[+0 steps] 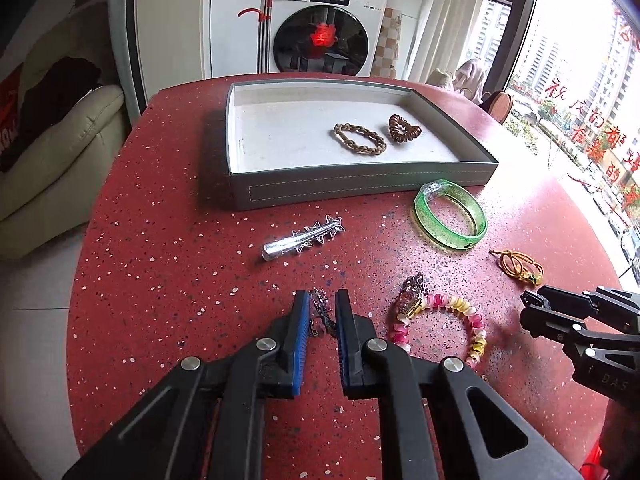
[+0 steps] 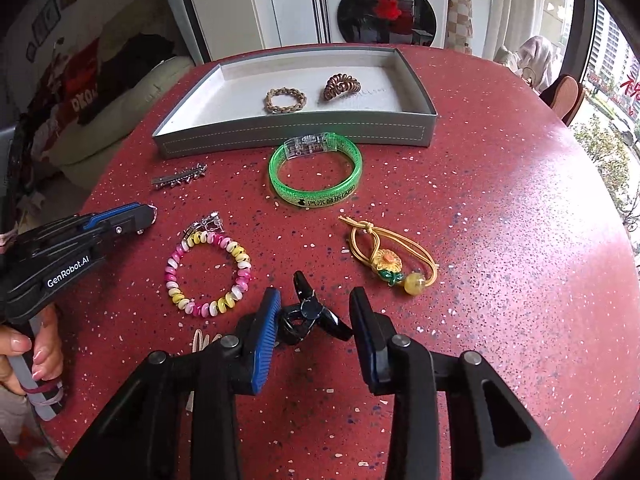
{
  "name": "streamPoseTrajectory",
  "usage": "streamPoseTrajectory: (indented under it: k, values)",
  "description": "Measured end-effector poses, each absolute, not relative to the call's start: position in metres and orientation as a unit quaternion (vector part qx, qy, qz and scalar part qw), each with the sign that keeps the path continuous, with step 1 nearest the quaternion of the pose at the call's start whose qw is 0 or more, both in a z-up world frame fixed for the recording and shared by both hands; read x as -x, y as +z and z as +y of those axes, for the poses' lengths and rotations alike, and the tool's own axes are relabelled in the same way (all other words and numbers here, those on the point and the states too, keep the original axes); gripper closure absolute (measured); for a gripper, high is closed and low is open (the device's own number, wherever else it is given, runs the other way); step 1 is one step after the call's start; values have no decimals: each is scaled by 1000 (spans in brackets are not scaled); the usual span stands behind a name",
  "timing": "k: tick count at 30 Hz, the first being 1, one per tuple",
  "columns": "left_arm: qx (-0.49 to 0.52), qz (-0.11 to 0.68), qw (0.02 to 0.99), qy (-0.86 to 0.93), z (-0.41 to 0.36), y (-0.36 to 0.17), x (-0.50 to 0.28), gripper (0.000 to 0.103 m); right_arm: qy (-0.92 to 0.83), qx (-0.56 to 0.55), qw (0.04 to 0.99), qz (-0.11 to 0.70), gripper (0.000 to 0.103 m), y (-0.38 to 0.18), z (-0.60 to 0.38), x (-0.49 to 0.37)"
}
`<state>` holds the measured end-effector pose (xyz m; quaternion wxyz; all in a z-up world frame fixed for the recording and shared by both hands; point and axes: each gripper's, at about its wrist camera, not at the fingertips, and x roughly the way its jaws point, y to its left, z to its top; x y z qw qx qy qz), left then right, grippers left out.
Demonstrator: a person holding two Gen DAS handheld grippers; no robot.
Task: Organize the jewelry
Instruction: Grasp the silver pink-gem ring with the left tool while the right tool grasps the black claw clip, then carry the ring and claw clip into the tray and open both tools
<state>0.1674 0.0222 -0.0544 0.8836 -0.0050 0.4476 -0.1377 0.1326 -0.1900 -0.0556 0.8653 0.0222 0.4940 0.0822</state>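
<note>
My left gripper [image 1: 322, 300] is low over the red table with a small silver chain piece [image 1: 320, 314] pinched between its blue pads. My right gripper [image 2: 316, 294] is shut on a black claw clip [image 2: 310, 316], which lies on the table. The grey tray [image 1: 360, 186] at the back holds a braided brown ring [image 1: 359, 138] and a brown coil tie [image 1: 404, 128]. Loose on the table are a silver spiked hair clip [image 1: 304, 236], a green bangle [image 2: 316, 176], a pink and yellow bead bracelet [image 2: 208, 268] and a yellow flower hair tie [image 2: 392, 256].
A glittery charm [image 1: 412, 296] lies against the bead bracelet. A hand [image 2: 28, 352] holds the left gripper's handle at the table's left edge. A washing machine [image 1: 328, 20] and a sofa [image 1: 60, 152] stand beyond the table; windows are on the right.
</note>
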Motion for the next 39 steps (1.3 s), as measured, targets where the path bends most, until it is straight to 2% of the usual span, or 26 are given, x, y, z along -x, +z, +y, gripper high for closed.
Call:
streamPoseTrajectory:
  k: [18, 28, 39]
  values:
    - [7, 399, 903, -162, 11, -4, -196, 72, 93, -54, 876, 471, 64, -21, -211, -165]
    - [10, 390, 909, -144, 2, 9, -260, 72, 91, -56, 883, 456, 64, 3, -220, -243]
    - [3, 412, 906, -96, -8, -11, -339, 72, 60, -71, 883, 460, 64, -9, -227, -335]
